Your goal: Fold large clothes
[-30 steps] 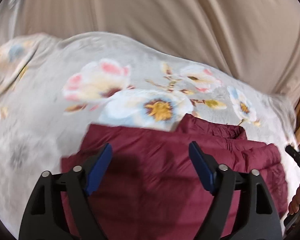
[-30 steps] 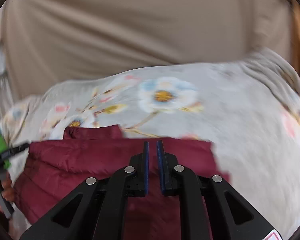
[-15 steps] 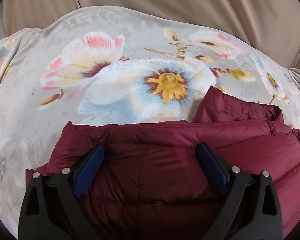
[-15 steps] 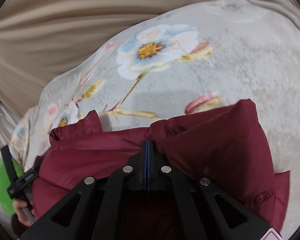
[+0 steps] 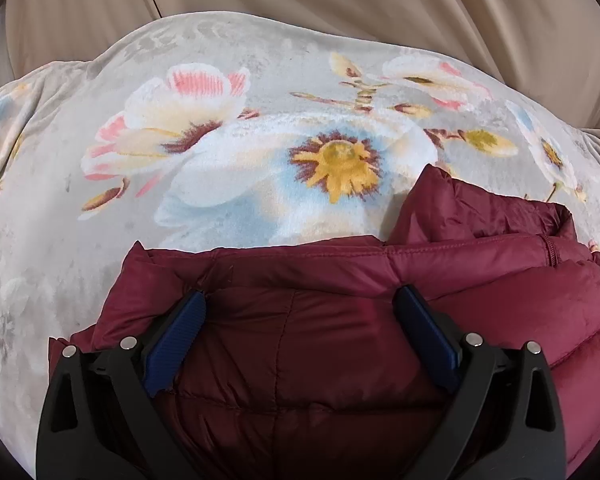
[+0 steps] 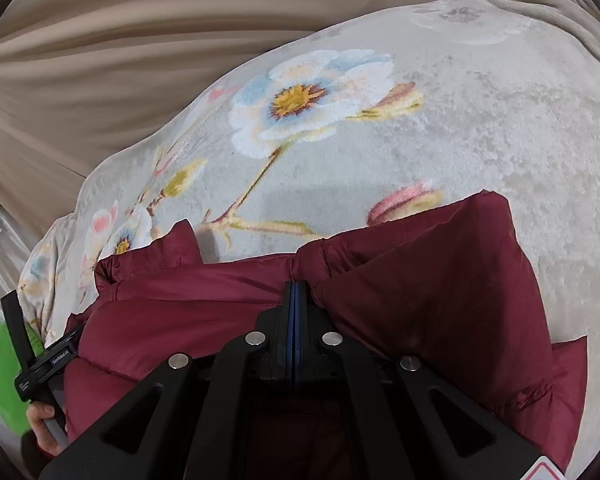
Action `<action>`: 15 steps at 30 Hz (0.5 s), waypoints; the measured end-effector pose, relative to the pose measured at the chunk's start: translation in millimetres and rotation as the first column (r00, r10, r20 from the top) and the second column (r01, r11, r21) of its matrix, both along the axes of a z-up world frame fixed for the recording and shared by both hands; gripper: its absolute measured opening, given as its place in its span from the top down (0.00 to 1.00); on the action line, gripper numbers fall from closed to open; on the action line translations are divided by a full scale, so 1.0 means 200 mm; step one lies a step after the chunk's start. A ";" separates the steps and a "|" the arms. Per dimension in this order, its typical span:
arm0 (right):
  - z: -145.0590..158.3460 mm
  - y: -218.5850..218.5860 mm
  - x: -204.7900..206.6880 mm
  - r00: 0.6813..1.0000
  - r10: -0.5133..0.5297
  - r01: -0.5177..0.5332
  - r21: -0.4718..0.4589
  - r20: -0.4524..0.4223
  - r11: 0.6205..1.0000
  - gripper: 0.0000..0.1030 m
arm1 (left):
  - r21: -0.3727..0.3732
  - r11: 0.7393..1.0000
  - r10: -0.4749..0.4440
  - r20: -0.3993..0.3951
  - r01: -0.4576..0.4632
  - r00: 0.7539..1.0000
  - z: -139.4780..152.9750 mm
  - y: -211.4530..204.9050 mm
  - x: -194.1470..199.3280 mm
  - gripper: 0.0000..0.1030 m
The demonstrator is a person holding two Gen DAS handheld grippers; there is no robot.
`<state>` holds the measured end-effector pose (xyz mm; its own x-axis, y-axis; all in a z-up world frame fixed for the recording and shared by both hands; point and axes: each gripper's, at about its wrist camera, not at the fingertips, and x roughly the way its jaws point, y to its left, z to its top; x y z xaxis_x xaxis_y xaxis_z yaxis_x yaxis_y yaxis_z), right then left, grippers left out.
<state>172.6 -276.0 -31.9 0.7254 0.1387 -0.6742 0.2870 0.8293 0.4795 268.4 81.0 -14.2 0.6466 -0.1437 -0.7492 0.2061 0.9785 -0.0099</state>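
Jacket (image 5: 340,344) lower part cut off; hand (image 6: 44,424) mostly hidden.

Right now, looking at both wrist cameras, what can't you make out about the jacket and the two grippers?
- Maroon jacket: the near part runs off the bottom edge in both views, so the fold cannot be judged.
- Right gripper: right wrist view; its shut pads hide whether fabric is pinched.
- Left gripper: left wrist view; open on the jacket, contact unclear.
- Green object: right wrist view, cut off by the edge.

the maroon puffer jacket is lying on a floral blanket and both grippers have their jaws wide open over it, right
Not quite. Only the left gripper stands wide open over the maroon puffer jacket on the floral blanket. The right gripper is shut, as the right wrist view shows.
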 end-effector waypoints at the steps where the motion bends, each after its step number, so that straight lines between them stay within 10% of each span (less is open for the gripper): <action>1: 0.00 0.00 0.00 1.000 0.000 0.000 0.000 0.000 1.000 1.00 | 0.002 1.000 0.001 0.000 -0.001 1.000 0.00 0.00 0.00 0.08; 7: 0.09 0.01 -0.05 0.997 -0.055 0.057 -0.052 0.049 0.997 1.00 | -0.003 1.000 0.005 0.009 -0.005 1.000 0.01 0.01 -0.01 0.08; 9: 0.24 0.04 -0.14 0.989 -0.077 0.090 -0.101 0.128 0.991 0.86 | -0.024 1.000 0.015 0.028 -0.015 0.999 0.06 0.04 -0.04 0.09; 15: 0.52 0.36 -0.26 0.987 0.126 -0.101 -0.229 0.098 0.968 0.86 | -0.101 0.995 -0.009 0.154 0.025 0.988 0.39 0.13 -0.34 0.08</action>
<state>119.6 -204.6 72.2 0.7853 0.0796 -0.6140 0.1405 0.9429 0.3020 200.7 107.1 64.6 0.7492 -0.2264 -0.6224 0.2294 0.9703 -0.0769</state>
